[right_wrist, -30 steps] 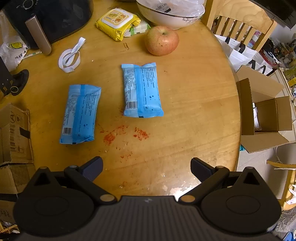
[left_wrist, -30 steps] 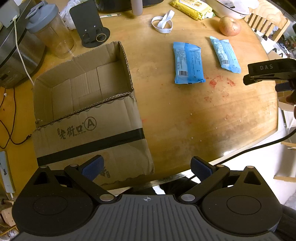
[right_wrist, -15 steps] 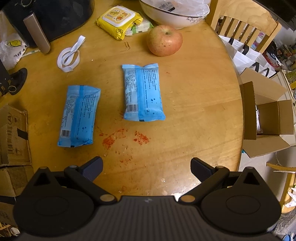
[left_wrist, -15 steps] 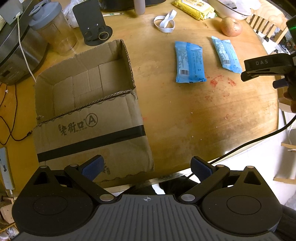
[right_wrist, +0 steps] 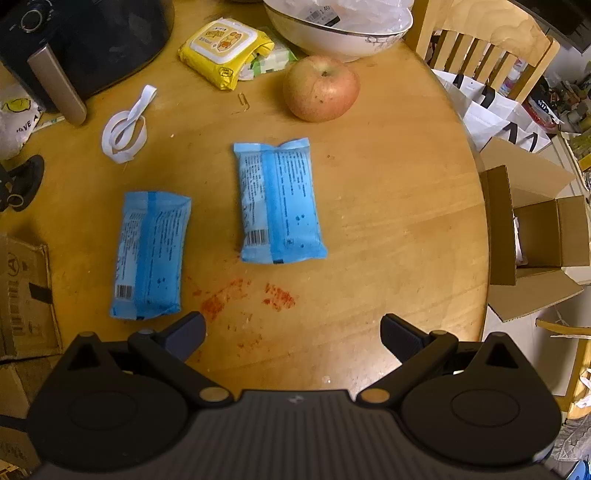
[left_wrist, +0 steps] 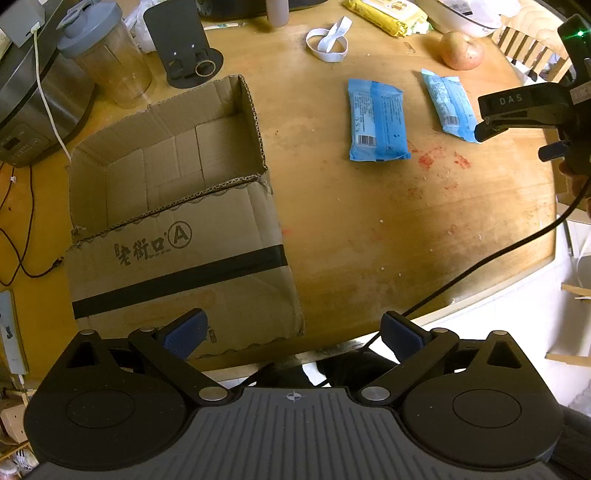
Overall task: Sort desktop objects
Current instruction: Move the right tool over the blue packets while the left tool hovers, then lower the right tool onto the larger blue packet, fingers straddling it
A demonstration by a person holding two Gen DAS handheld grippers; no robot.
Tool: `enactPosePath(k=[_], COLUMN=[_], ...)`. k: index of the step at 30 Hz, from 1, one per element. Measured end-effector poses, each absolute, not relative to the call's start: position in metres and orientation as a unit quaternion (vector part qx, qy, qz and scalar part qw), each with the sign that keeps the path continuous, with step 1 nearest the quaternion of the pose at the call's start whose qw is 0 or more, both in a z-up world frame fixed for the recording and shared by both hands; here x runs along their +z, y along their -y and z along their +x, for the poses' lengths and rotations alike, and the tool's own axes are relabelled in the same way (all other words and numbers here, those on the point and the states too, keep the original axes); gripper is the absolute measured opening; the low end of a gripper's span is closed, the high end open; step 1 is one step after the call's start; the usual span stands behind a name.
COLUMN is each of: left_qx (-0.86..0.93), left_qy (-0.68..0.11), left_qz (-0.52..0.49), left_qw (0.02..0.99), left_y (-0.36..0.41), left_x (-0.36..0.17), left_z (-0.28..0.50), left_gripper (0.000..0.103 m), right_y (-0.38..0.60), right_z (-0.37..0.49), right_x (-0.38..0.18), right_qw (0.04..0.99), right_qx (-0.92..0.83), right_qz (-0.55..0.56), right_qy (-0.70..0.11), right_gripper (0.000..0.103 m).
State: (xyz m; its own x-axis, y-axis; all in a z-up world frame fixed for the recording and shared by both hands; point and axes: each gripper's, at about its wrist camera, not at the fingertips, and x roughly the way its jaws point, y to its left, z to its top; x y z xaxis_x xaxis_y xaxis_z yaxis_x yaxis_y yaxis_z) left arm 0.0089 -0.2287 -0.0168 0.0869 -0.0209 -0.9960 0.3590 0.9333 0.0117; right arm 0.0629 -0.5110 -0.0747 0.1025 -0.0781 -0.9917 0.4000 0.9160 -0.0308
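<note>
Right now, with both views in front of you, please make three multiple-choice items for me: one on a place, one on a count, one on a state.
1. Where does the apple lie?
A. inside the cardboard box
B. on the table beyond the blue packets
C. in the white bowl

2. How many blue packets lie on the table?
A. one
B. two
C. four

3. What is the state of the right hand-held gripper?
A. open, holding nothing
B. shut on a packet
C. shut on the apple

Answers: 1 B, it rests on bare wood near the white bowl. 2 B, one packet beside another. 3 A, its fingers stand apart over the table.
</note>
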Motion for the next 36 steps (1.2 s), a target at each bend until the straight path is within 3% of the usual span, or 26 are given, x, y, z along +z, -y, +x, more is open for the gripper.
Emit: enactPosePath(k=[36], left_qx=[-0.117], left_qy=[-0.668], left_qz=[0.12], left_qw=[0.725], left_y=[0.231], left_x=[-0.021], left_z=[0.018], left_gripper=[0.103], right_y=[0.523], right_z=[0.099], right_x=[-0.091], right_qw=[0.731], right_qx=[-0.159], right_qz=[0.117], right_qy=[-0.654], right_gripper=[0.103])
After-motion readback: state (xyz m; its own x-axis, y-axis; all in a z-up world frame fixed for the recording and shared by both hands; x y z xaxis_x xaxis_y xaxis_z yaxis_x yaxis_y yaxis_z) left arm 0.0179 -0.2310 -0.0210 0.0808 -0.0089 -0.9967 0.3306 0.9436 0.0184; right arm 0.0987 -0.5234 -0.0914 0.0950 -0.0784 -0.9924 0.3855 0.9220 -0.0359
